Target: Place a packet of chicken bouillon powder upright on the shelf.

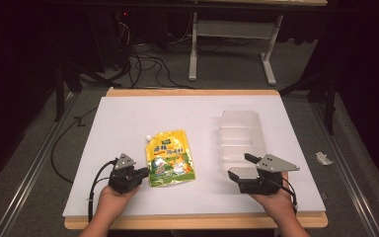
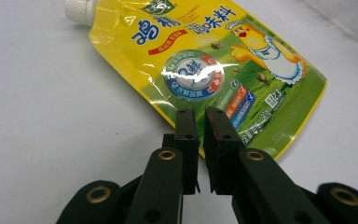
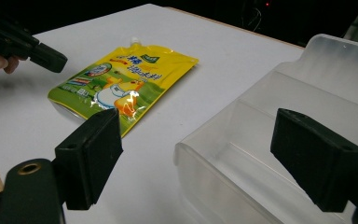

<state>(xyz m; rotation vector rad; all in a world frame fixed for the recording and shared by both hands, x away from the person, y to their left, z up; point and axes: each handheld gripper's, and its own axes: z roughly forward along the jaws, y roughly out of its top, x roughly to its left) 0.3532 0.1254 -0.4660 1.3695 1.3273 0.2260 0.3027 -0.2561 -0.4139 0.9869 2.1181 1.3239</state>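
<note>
A yellow and green spouted pouch (image 1: pixel 170 158) lies flat on the white board, its white cap toward the far side. My left gripper (image 1: pixel 143 173) sits at the pouch's near left corner. In the left gripper view its jaws (image 2: pixel 200 114) stand a narrow slit apart over the pouch's (image 2: pixel 205 60) lower edge, with nothing between them. My right gripper (image 1: pixel 239 165) stands wide open at the near end of a clear plastic tray (image 1: pixel 239 131). In the right gripper view its tips (image 3: pixel 198 126) frame the tray's near corner (image 3: pixel 261 93), with the pouch (image 3: pixel 121 84) and left gripper (image 3: pixel 46 56) beyond.
The white board (image 1: pixel 128 113) covers a wooden table whose edge (image 1: pixel 192 222) shows at the front. Cables (image 1: pixel 143 64) and a stand's white legs (image 1: pixel 193 54) lie on the floor beyond. A crumpled scrap (image 1: pixel 324 158) sits right of the table.
</note>
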